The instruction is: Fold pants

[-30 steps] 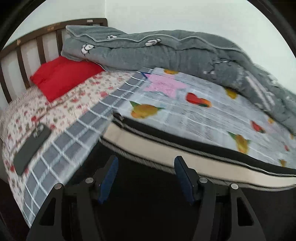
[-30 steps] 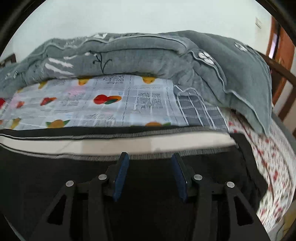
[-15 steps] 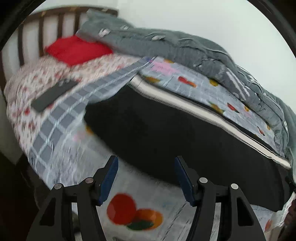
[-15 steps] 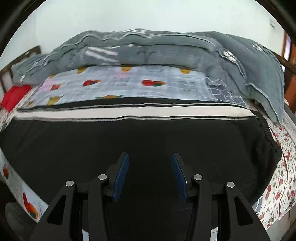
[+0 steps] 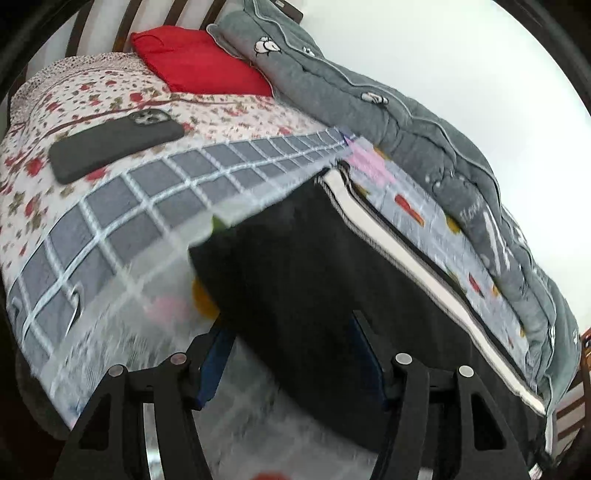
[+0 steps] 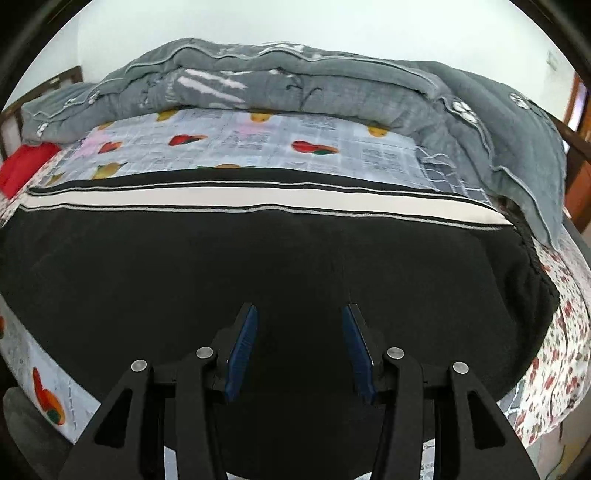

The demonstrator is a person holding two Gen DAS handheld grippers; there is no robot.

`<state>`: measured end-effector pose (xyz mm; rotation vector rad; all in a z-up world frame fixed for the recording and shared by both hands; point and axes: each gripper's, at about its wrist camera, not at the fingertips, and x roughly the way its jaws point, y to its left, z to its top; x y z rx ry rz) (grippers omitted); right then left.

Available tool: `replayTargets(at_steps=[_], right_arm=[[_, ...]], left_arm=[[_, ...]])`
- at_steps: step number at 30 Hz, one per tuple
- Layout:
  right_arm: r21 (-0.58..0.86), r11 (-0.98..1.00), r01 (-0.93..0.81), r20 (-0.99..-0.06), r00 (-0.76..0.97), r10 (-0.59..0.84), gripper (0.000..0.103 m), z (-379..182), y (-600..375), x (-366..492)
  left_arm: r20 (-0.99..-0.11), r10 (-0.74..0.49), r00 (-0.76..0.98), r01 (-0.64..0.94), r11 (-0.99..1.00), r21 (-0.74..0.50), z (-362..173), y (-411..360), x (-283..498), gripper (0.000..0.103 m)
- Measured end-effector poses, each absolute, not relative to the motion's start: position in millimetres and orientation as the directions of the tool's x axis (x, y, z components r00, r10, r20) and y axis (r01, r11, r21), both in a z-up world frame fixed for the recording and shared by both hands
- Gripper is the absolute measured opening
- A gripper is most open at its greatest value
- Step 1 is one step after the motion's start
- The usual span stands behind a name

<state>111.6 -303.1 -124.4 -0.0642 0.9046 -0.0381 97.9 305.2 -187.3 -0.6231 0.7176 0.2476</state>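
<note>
Black pants (image 6: 295, 258) with a white side stripe (image 6: 258, 201) lie flat across the bed, the elastic waist at the right. In the left wrist view the pants (image 5: 332, 277) run away to the right, and their near hem corner lies below my left gripper (image 5: 290, 325). Its jaws are closing, with the hem edge seen between the blue pads (image 5: 212, 369), which do not press on it. My right gripper (image 6: 300, 308) hovers open over the middle of the near pant leg, and the pads (image 6: 240, 354) touch nothing.
A bunched grey quilt (image 6: 295, 85) lines the far side by the wall. At the head end sit a red pillow (image 5: 195, 62), a dark phone (image 5: 114, 144) on the floral sheet (image 5: 74, 92) and a checked cloth (image 5: 147, 199). A wooden headboard (image 5: 122, 26) stands behind.
My left gripper has slid along the pants to their hem end, rolled and dropped lower. My right gripper drew back from the striped edge to the near leg, then held still.
</note>
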Motion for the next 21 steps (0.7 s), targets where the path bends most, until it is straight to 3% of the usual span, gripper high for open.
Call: replayTargets(at_steps=[8,12,16,21], right_arm=[[-0.032,0.999,0.032,-0.796,0.604,-0.044,0.048,-133.8,-305.0,115.5],[-0.025,0.999,0.021,-0.799,0.6,-0.032,0.048,-137.7,-301.7,117.2],[-0.018,1.0,0.02,-0.792,0.61,-0.026,0.048,-135.2,-304.4,114.1],[-0.041,0.999,0.024,-0.771,0.635,-0.047,0.048,-127.5,-314.3,101.2]], left_arm=[[-0.708,0.097,0.699,-0.462,0.818,-0.343,-180.9,306.2,127.8,0.019],[-0.7,0.138,0.701,-0.473,0.824,-0.311,-169.5,301.4,128.1,0.016],[-0.679,0.23,0.697,-0.47,0.862,-0.191,-146.2,275.6,130.5,0.013],[-0.621,0.204,0.757,-0.358,0.924,-0.132,-104.9,219.0,132.9,0.011]])
